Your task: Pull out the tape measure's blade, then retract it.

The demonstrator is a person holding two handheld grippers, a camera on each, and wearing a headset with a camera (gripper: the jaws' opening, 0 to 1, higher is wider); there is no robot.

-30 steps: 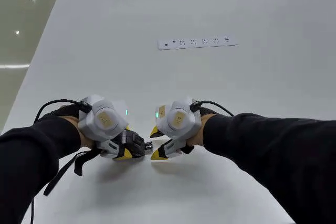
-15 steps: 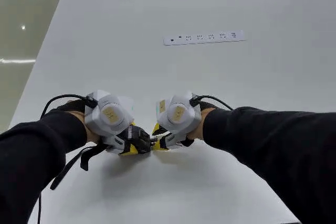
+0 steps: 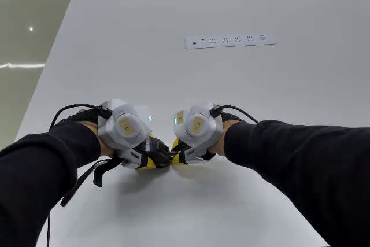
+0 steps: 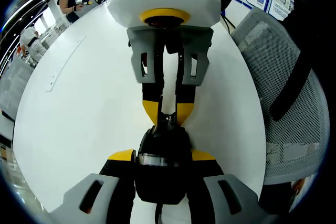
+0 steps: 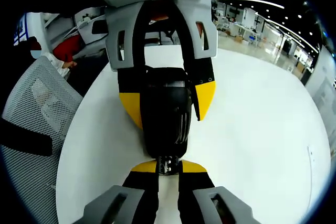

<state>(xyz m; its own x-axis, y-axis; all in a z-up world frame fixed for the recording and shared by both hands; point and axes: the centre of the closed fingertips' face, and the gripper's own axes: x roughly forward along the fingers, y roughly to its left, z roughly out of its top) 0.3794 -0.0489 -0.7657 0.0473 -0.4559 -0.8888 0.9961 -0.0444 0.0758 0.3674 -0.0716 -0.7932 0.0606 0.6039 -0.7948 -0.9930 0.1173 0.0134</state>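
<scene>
A black tape measure (image 3: 158,153) sits low over the white table (image 3: 243,102) between my two grippers. My left gripper (image 3: 149,159) is shut on its case, the yellow-tipped jaws clamping both sides (image 4: 160,171). My right gripper (image 3: 176,156) faces it nose to nose, shut on the blade's end hook (image 5: 166,162) right at the case mouth. Almost no blade shows between hook and case. In the right gripper view the case (image 5: 165,116) fills the left gripper's jaws just beyond my own tips. In the left gripper view the right gripper (image 4: 168,113) comes down from above.
A white power strip (image 3: 230,40) lies farther out on the table. The table's left edge (image 3: 55,56) drops to a glossy floor. A black strap (image 3: 81,180) trails near my left sleeve. A grey mesh chair (image 4: 283,77) stands behind the near edge.
The two grippers have closed the small gap between them; the short bit of blade seen a second ago is now back at the case. The head camera has shifted slightly.
</scene>
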